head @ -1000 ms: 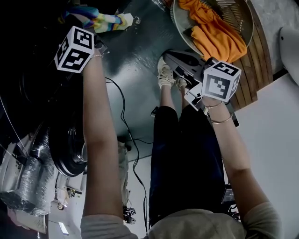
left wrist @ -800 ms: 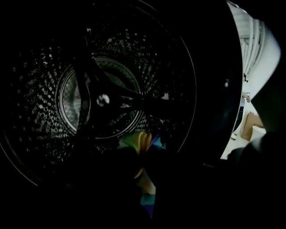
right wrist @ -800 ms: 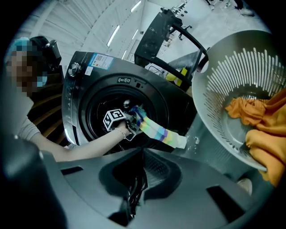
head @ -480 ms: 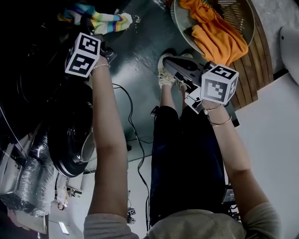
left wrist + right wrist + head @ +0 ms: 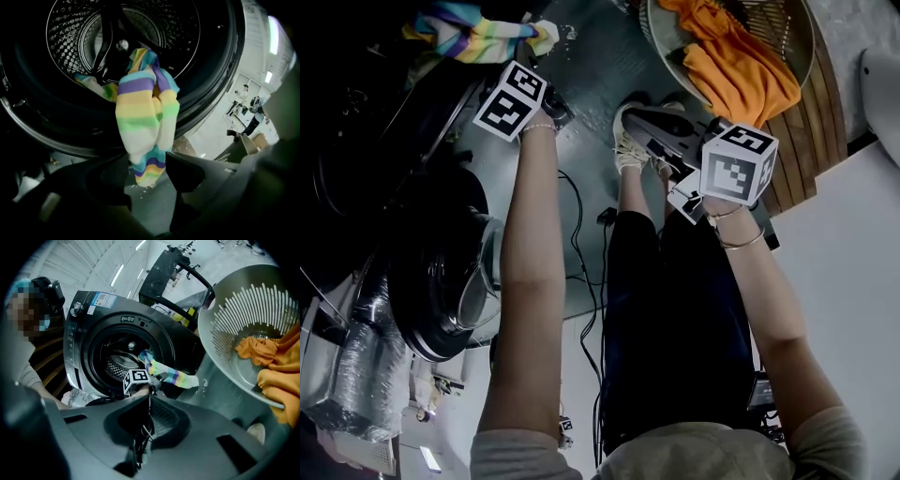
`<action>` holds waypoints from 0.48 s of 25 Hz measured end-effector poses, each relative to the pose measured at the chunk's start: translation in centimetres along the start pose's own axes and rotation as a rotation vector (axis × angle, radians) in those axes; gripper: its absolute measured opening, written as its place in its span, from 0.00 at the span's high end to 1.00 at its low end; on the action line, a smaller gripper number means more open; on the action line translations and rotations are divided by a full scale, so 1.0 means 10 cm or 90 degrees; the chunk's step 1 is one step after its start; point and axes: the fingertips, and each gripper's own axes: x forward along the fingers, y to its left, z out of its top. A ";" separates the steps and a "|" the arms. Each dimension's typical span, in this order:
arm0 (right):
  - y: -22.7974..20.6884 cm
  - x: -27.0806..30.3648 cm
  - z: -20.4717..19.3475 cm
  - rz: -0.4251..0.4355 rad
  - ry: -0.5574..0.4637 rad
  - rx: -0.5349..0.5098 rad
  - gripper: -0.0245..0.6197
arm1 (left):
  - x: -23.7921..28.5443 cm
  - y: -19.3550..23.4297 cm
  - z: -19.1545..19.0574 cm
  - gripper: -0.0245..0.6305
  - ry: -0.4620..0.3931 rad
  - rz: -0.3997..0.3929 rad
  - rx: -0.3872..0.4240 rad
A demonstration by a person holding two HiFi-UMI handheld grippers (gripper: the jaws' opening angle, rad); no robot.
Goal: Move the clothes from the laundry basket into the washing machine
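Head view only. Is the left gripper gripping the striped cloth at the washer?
Observer: No. The left gripper has its jaws apart, and they have just been opening. The tail of the striped cloth hangs between them, unpinched.
Operator: Is it fully inside?
Observer: Partly. One end lies in the drum, and the rest drapes over the door rim with the tail outside.
Operator: Right side?
Observer: The right gripper is shut, with nothing in it.

Rainbow-striped garment [image 5: 145, 117] is draping over the washing machine's [image 5: 80, 333] drum lip; orange clothes [image 5: 276, 369] are lying in the laundry basket [image 5: 220, 329].
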 end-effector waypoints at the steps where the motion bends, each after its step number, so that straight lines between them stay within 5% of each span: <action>1: 0.00 0.00 0.00 0.002 -0.001 0.000 0.94 | 0.03 0.03 0.03 0.61 -0.004 0.015 -0.008; 2: 0.00 0.01 -0.01 0.003 -0.001 0.000 0.94 | 0.03 0.07 0.09 0.67 -0.014 0.030 -0.014; 3: -0.01 0.01 -0.01 0.002 0.000 0.001 0.94 | 0.02 0.10 0.16 0.88 -0.027 0.041 -0.016; 4: -0.01 0.00 -0.01 0.001 0.000 0.001 0.94 | -0.01 0.10 0.24 0.94 -0.040 0.042 -0.014; 12: 0.06 -0.01 0.09 -0.003 -0.016 0.003 0.94 | -0.48 -0.03 1.25 0.94 -0.195 -0.005 0.038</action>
